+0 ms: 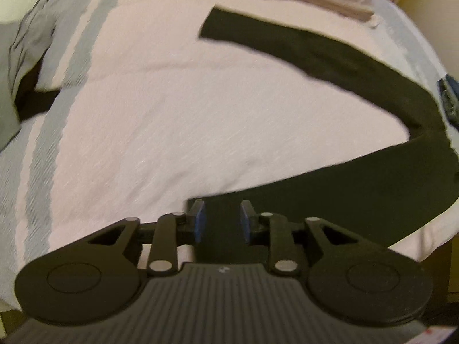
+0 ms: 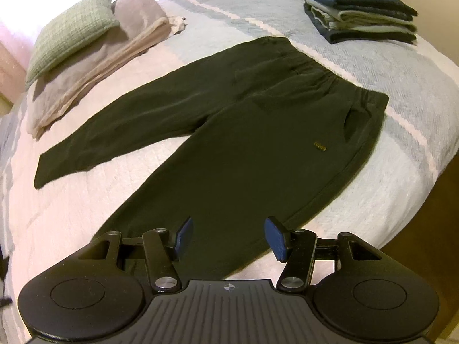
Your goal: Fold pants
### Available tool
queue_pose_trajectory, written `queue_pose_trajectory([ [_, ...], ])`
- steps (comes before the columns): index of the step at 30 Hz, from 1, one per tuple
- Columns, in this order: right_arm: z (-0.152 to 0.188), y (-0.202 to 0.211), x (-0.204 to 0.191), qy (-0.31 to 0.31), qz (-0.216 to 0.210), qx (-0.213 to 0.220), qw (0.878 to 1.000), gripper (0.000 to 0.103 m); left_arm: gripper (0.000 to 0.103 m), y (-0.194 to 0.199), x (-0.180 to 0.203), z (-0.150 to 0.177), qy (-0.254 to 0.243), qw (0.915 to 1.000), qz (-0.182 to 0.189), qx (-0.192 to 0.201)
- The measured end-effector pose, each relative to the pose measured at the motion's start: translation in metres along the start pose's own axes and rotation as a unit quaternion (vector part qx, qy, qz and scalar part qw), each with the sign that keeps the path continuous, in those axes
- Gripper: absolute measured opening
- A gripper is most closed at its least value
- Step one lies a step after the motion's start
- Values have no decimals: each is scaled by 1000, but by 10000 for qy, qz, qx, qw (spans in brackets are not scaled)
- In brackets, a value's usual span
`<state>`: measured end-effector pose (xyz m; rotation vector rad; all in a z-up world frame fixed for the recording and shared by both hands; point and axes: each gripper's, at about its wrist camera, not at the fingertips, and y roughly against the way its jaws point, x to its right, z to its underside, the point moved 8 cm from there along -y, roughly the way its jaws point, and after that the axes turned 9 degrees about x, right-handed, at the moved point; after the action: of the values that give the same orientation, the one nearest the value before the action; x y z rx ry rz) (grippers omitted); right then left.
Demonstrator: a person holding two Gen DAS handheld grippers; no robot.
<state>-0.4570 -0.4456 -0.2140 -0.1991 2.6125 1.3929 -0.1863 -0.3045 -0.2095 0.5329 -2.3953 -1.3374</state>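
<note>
Right now the dark green pants (image 2: 229, 132) lie spread flat on the bed (image 2: 401, 86), legs apart, waistband toward the stack of folded clothes (image 2: 361, 14). Beyond the far leg of the pants sit a folded beige blanket (image 2: 94, 71) and a green pillow (image 2: 71, 31). The right tool (image 2: 229, 238) hangs over the near leg of the pants, blue pads wide apart, gripping nothing. The left tool (image 1: 221, 220) is over the hem of the near leg, pads parted around the cloth, not pinching it.

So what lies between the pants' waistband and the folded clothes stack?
Only bare striped bedspread between the waistband and the folded clothes stack, seen in the right wrist view.
</note>
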Motion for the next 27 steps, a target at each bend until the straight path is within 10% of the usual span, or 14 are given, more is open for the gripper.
queue_pose_trajectory([
  [14, -3, 22, 53, 465, 255, -327, 9981, 71, 90, 4, 108, -9, -610, 9979, 113, 191],
  [27, 13, 68, 27, 583, 483, -170, 9970, 74, 97, 23, 138, 2, -1343, 9896, 464, 215],
])
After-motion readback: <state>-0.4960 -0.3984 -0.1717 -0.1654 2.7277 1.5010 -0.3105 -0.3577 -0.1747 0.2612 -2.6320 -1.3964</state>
